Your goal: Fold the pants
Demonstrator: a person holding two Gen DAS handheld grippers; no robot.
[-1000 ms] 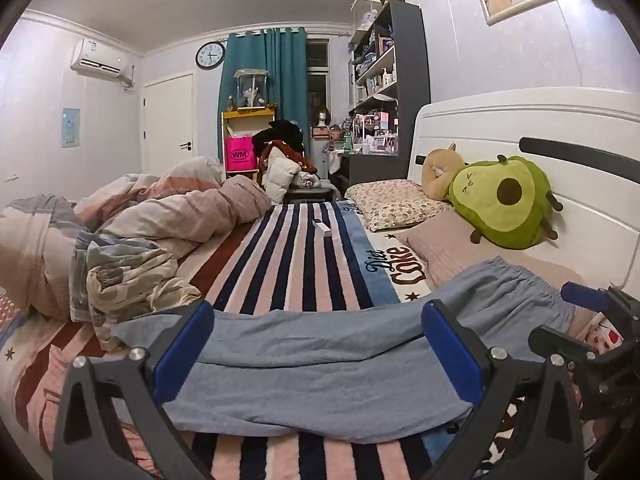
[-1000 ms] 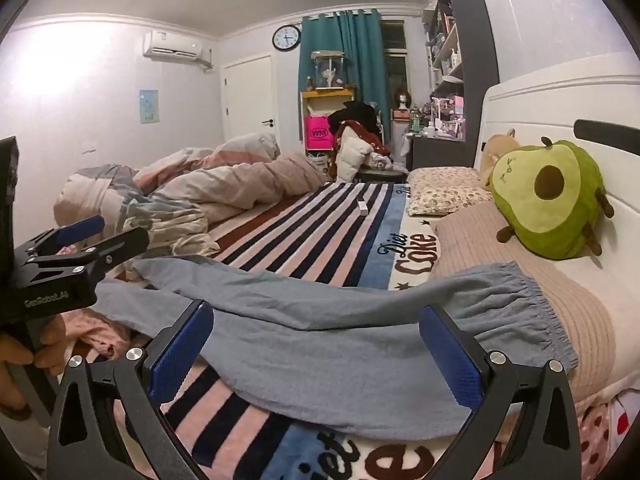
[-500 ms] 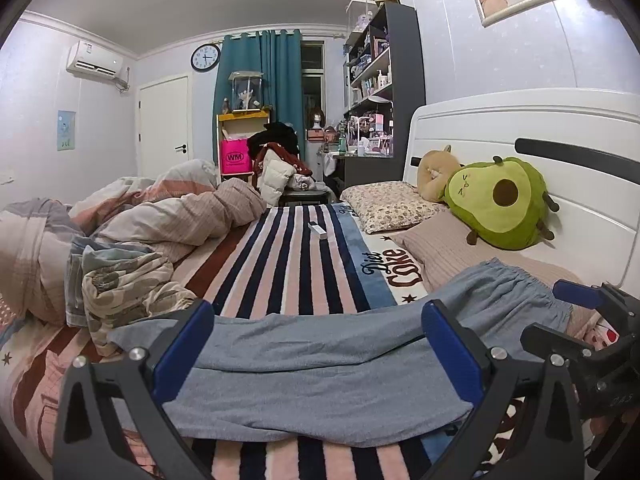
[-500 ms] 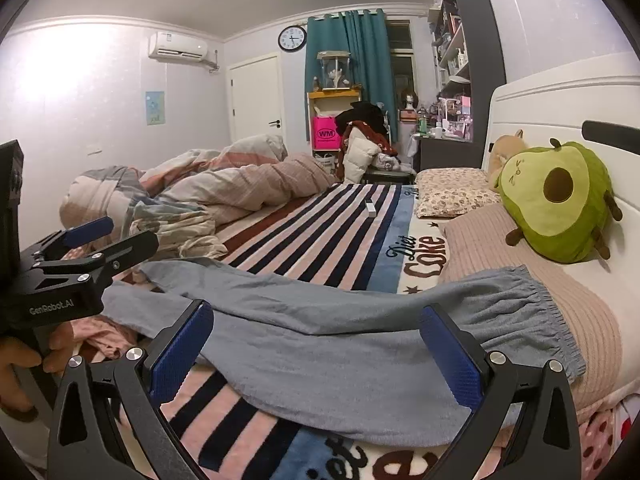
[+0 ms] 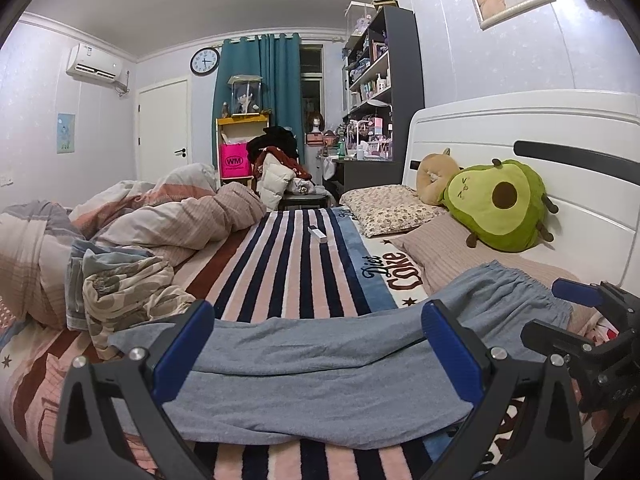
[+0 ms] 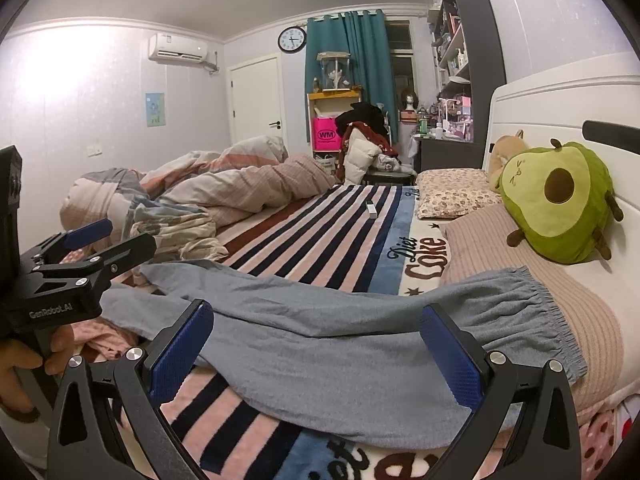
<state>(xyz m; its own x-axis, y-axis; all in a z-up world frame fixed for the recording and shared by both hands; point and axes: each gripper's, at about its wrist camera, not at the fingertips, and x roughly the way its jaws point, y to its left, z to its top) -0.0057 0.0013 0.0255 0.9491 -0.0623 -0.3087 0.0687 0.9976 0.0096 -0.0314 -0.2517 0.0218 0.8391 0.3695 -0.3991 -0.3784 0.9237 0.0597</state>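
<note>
Grey-blue pants (image 5: 320,368) lie spread across the striped blanket (image 5: 292,272), waistband at the right on a beige pillow, legs running left. They also show in the right wrist view (image 6: 340,344). My left gripper (image 5: 316,344) is open and empty, hovering just in front of the pants. My right gripper (image 6: 316,344) is open and empty, also just short of the pants. The right gripper also shows at the right edge of the left wrist view (image 5: 592,320), and the left gripper at the left edge of the right wrist view (image 6: 92,240).
A crumpled duvet (image 5: 132,224) and bunched clothes (image 5: 128,296) lie on the left of the bed. An avocado plush (image 5: 500,204) leans on the white headboard. A floral pillow (image 5: 388,208) and a small white box (image 5: 317,233) lie farther back.
Both grippers have drawn back and risen slightly; the pants sit a little lower in both views. Both stay open, nothing is held.
</note>
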